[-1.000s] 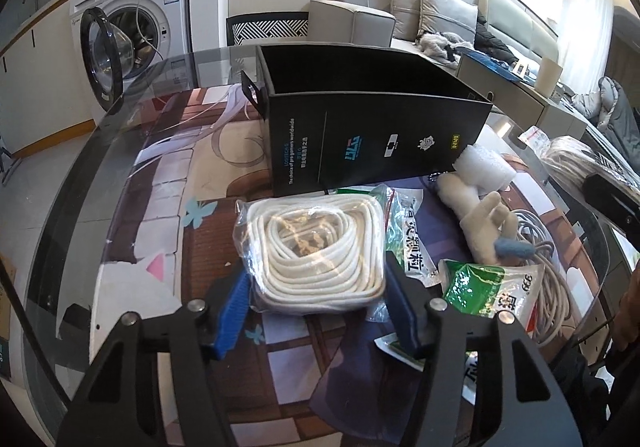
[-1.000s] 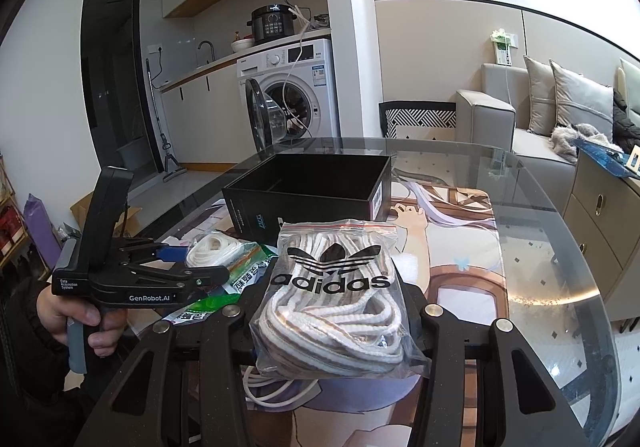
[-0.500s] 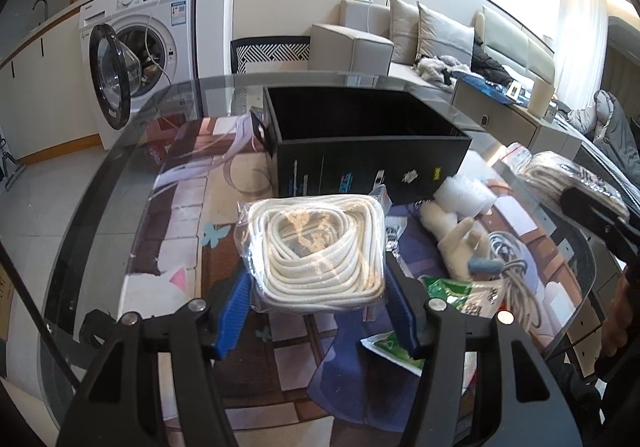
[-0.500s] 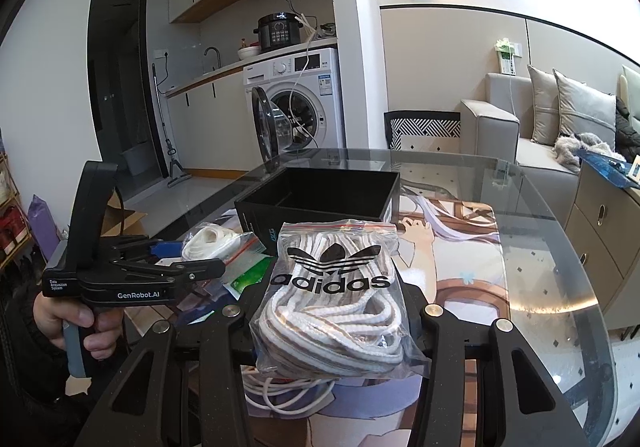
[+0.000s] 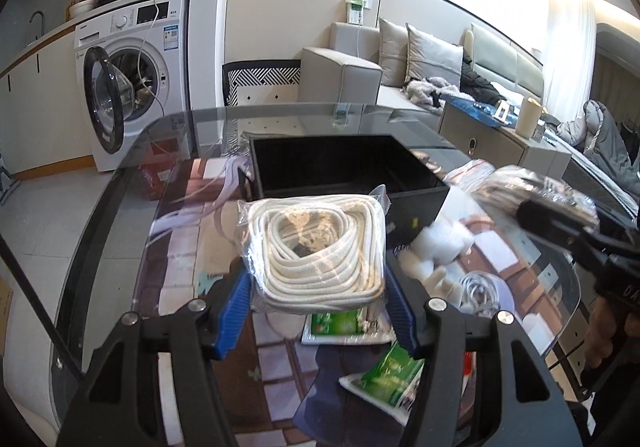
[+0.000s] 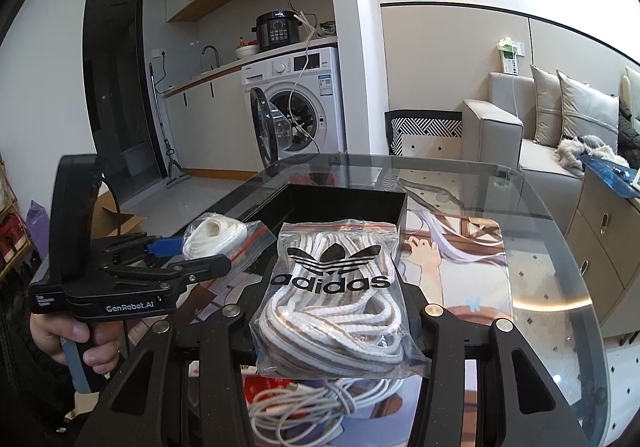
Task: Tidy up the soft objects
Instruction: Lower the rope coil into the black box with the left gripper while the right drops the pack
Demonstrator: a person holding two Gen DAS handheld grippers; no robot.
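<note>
My left gripper [image 5: 316, 287] is shut on a clear bag of coiled white rope [image 5: 316, 247] and holds it above the table, just in front of the open black box [image 5: 340, 163]. The same bag [image 6: 216, 235] and left gripper [image 6: 188, 259] show in the right wrist view, left of the box [image 6: 344, 203]. My right gripper [image 6: 332, 311] is shut on a clear adidas bag of white-and-tan laces [image 6: 332, 295], held above the table near the box's front corner.
A white plush toy [image 5: 440, 247], green snack packets [image 5: 384, 371] and a loose white cable [image 6: 304, 407] lie on the round glass table [image 6: 552, 287]. A washing machine [image 5: 132, 75] and sofa [image 5: 400, 63] stand beyond.
Both grippers have risen with their bags. The left one has moved toward the black box, so the rope bag now overlaps its near edge.
</note>
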